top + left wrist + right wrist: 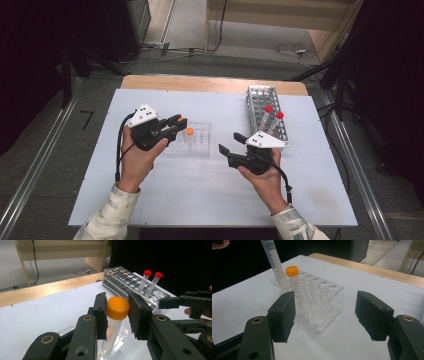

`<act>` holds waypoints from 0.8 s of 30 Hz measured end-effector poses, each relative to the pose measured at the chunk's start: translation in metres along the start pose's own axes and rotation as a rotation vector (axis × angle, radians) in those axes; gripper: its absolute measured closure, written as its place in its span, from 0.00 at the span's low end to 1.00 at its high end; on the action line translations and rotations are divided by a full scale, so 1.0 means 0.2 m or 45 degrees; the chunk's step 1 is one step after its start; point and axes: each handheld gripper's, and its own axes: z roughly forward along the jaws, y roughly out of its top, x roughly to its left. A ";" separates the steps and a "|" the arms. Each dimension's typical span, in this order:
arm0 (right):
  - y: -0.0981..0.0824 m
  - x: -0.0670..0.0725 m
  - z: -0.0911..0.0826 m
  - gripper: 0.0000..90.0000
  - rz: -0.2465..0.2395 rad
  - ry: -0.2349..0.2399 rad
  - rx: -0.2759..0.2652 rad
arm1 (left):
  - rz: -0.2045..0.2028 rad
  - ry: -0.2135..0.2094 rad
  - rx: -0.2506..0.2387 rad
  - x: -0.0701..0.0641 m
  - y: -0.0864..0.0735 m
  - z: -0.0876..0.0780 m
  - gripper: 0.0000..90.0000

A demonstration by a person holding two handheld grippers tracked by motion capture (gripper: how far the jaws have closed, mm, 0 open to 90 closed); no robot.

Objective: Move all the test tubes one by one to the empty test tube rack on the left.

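1. Nearest to me, my right gripper (231,142) hung just above the white table (200,200) with its jaws apart and nothing between them, pointed toward the clear rack (322,302).
2. My left gripper (117,312) was clamped on an orange-capped tube (117,308), the pads pressing on the cap from both sides. The tube hung nearly upright beneath the cap, its long axis running down toward the clear rack (112,340).
3. From the right gripper view, that held tube (274,265) stood over the rack's corner farthest from that camera, and I could not tell whether its tip was already in a hole or just outside the wall. That alignment of tip over hole was what my next lowering depended on, I judged.
4. A second orange-capped tube (295,282) stood seated in the rack just beside the held one, close enough to be knocked.
5. The left hand (137,160) was plainly the nearer one to the rack; the right hand (265,177) sat off to the rack's other side, apart from it.
6. Farther off, the metal rack (267,107) held two red-capped tubes (274,117), well apart from the work.
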 end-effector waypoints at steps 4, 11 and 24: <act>0.00 -0.01 -0.01 0.34 0.009 -0.004 -0.004 | -0.008 0.043 0.003 0.03 -0.01 0.01 0.78; 0.00 -0.01 -0.01 0.34 0.012 -0.011 -0.002 | -0.010 0.080 -0.005 0.06 -0.01 0.03 0.78; 0.00 -0.02 -0.02 0.31 0.015 -0.018 -0.011 | 0.050 0.123 0.078 0.03 -0.10 0.12 0.78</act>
